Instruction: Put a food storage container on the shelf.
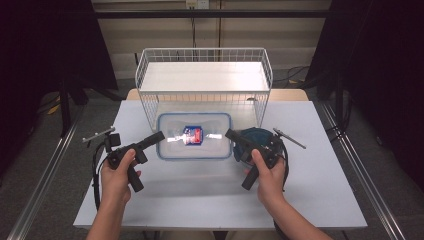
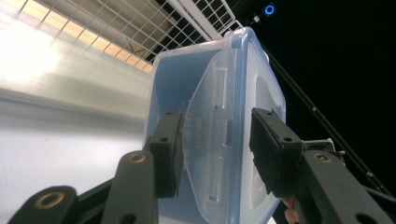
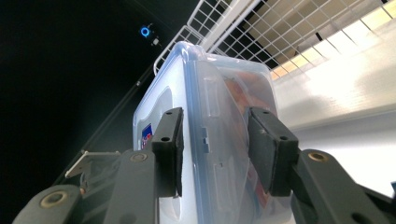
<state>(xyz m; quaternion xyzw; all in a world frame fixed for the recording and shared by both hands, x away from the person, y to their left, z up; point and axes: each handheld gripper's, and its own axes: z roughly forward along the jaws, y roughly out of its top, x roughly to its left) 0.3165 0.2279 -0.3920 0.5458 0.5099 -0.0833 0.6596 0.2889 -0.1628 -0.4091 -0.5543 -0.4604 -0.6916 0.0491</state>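
i grip the lidded box [image 1: 194,136] at both ends: left gripper [image 2: 217,149] and right gripper [image 3: 215,149] each clamp an end latch so it lifts level toward the wire basket [image 1: 150,65] beyond.

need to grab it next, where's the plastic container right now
In the high view the plastic container sits mid-table before the wire basket, between the left gripper and right gripper.

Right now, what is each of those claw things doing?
Left gripper: closed on one end of the box.
Right gripper: closed on the other end of the box.
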